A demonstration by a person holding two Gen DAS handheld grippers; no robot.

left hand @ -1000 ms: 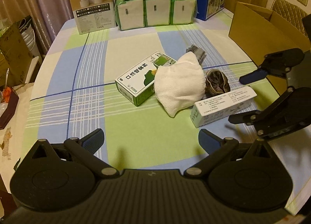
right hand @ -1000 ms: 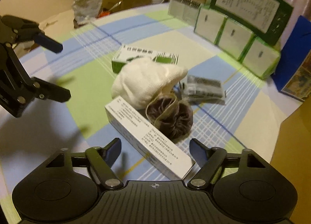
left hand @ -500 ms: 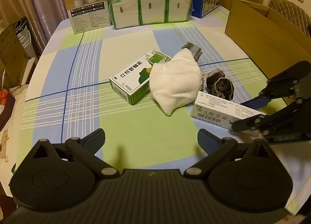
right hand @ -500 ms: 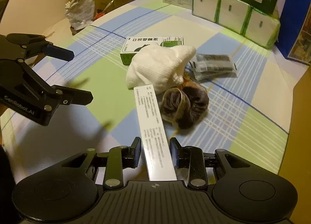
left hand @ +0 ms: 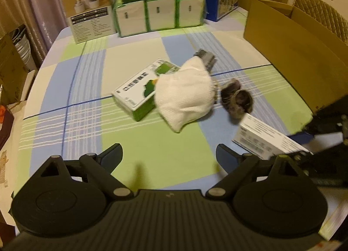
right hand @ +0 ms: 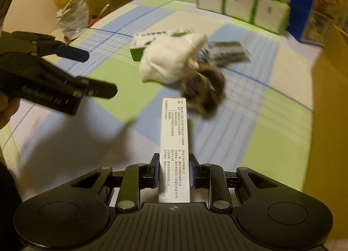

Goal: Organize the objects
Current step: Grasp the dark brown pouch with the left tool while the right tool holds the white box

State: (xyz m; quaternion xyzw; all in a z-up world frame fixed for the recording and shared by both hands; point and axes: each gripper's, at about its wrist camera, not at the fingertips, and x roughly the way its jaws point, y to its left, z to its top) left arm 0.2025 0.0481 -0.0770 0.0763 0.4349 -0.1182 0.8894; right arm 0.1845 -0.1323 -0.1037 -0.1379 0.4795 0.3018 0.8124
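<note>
Right gripper (right hand: 174, 173): jaws pressed onto the long sides of the white box (right hand: 175, 153), gripped near its rear end. Box is carried clear of the table (left hand: 87, 90); its free end points to 12 o'clock in the right wrist view, toward the pile. In the left wrist view the same box (left hand: 267, 140) is seen at 3 o'clock, held aloft by the right gripper (left hand: 304, 140).

Left gripper (left hand: 168, 153): fingers spread wide, nothing between them, hovering over the near table edge. From the right wrist view it is seen at 9 o'clock (right hand: 93, 72), empty.

Further out, mid-table, 12 o'clock from the left gripper: white cloth (left hand: 184, 96) lies partly on the green box (left hand: 139, 92). Brown bundle (left hand: 237, 100) sits just beside the cloth at its 3 o'clock. A grey packet (left hand: 206, 57) pokes out behind the cloth at 12 o'clock.

Cardboard box (left hand: 293, 44) stands open at 2 o'clock on the table's right side. Its inside is not visible.

Progress, as judged: early. One item is lifted, not yet placed. Four items are left on the table: cloth, green box, bundle, packet. The cardboard box is presumed the destination, but that cannot be confirmed. The right view is motion-blurred, so fine detail on the pile is unreliable.
</note>
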